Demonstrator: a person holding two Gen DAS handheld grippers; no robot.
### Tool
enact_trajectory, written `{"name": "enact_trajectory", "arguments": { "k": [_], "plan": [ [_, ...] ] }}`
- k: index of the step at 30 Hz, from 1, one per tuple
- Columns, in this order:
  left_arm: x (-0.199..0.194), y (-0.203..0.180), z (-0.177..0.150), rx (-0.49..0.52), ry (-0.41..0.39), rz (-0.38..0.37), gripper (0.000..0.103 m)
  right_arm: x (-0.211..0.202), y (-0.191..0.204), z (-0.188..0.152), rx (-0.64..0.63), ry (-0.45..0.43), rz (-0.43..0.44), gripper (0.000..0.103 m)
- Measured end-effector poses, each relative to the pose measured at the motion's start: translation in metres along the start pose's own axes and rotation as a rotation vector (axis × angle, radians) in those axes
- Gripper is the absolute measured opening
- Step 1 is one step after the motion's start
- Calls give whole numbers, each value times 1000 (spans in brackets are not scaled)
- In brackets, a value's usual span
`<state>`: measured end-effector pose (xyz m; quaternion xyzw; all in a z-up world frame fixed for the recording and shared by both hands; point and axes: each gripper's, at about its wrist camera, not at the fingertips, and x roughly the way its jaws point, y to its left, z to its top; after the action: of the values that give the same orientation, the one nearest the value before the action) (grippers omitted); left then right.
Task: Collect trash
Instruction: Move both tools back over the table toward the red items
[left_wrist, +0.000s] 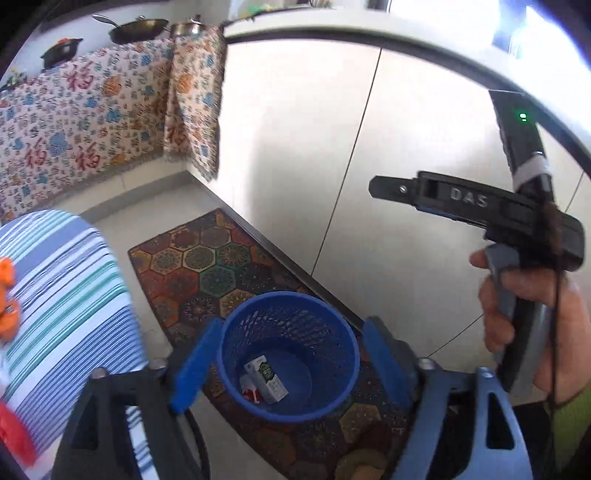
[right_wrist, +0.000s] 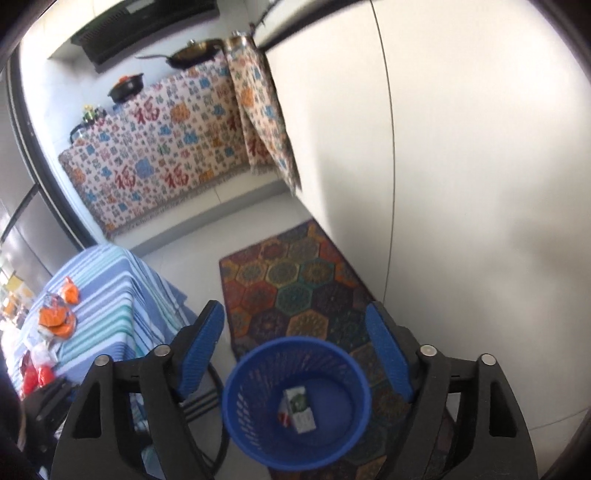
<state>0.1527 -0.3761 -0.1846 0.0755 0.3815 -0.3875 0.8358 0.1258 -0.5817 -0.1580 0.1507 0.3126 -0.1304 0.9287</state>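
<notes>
A blue mesh waste basket (left_wrist: 343, 373) stands on a patterned rug; it also shows in the right wrist view (right_wrist: 236, 417). Inside lie a small white-and-green carton (left_wrist: 266, 378) (right_wrist: 300, 408) and a red-and-white scrap (left_wrist: 250, 391). My left gripper (left_wrist: 291, 365) is open and empty above the basket, its blue pads either side of the rim. My right gripper (right_wrist: 295, 354) is open and empty, also above the basket. Its body shows in the left wrist view (left_wrist: 480, 210), held in a hand. Orange wrappers (right_wrist: 55, 317) and red trash (right_wrist: 35, 374) lie on the striped table.
A table with a blue striped cloth (right_wrist: 122, 295) stands left of the basket. The hexagon rug (right_wrist: 295, 280) lies along a white cabinet wall (right_wrist: 461, 184). A counter draped in patterned cloth (right_wrist: 155, 158) holds pots and a wok at the back.
</notes>
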Motion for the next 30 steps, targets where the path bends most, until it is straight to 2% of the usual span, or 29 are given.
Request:
{"name": "enact_trajectory", "arguments": {
  "k": [5,9,11,13,16,21,25,28,30],
  "plan": [
    [-61,11,-33,16,-33,30,87,-23,48,-2,-81,-107,33,89],
    [-106,47,-62,-80,-24,29,87,-37,101,-9,-174,-164,81,91],
    [-126,73,-81,-124,-25,62,87,-44,132,-18,-222,-166,125,91],
    [-142,97,-101,-142,-15,143,87,-51,161,-36,-268,-136,183,91],
    [-160,137,-130,-191,7,258,87,-51,209,-72,-334,-45,281,91],
    [-178,202,-172,-309,65,392,87,-41,268,-130,-472,103,389,91],
    [-183,217,-184,-294,84,437,87,-14,298,-162,-575,209,425,90],
    [-182,216,-184,-274,81,429,87,4,299,-179,-589,259,416,89],
    [-185,220,-183,-281,68,407,87,8,303,-182,-602,246,400,90]
  ]
}}
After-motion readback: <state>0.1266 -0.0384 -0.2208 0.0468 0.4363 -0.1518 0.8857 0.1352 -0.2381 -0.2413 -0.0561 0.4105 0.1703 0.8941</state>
